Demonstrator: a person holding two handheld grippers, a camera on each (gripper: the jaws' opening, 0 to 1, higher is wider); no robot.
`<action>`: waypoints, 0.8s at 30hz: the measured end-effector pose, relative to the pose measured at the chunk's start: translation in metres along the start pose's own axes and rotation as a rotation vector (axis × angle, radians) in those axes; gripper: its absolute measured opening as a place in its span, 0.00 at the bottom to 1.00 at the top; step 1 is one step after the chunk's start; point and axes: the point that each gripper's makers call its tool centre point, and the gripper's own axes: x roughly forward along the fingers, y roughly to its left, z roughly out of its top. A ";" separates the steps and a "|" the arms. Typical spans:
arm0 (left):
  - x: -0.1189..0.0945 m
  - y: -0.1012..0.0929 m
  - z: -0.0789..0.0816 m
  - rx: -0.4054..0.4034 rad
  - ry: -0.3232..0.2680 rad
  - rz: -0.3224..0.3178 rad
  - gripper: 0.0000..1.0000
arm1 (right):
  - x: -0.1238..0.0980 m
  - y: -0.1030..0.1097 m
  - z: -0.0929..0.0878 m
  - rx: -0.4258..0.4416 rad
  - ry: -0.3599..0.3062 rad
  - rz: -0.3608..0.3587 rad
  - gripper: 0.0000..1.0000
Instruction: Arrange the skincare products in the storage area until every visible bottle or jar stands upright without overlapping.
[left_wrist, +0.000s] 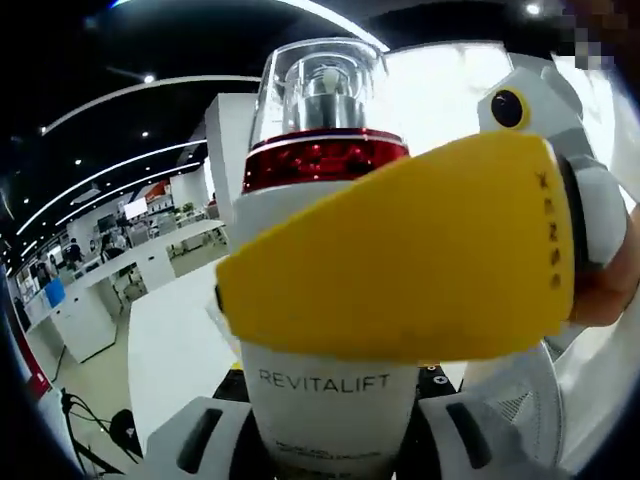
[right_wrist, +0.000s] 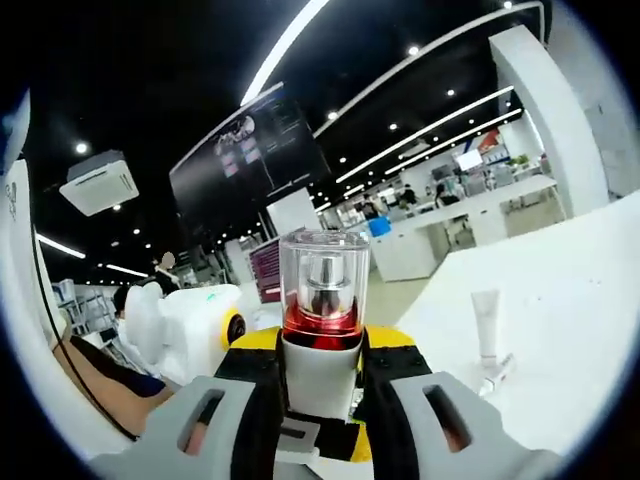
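I count one serum bottle (left_wrist: 330, 300), upright, clear cap up, between my left tool (left_wrist: 330, 445) and right tool (right_wrist: 322, 410), both clenched on it. One white tube (right_wrist: 486, 322) stands on the worktop (right_wrist: 560, 330) beyond.

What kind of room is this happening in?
Most likely a large open-plan office or lab. Long strip lights run across a dark ceiling, rows of white desks stretch into the distance with people at them, and a big wall screen hangs overhead. Both grippers hold one pump bottle above a white table.
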 end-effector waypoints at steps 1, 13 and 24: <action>0.000 0.000 0.001 -0.002 -0.006 -0.002 0.38 | 0.000 0.000 0.000 -0.007 0.000 0.005 0.25; -0.004 -0.018 0.017 -0.068 -0.089 -0.170 0.40 | -0.004 0.002 0.006 -0.037 0.057 0.131 0.24; -0.025 -0.048 0.040 -0.111 -0.147 -0.464 0.46 | -0.016 0.019 0.016 -0.038 0.101 0.338 0.24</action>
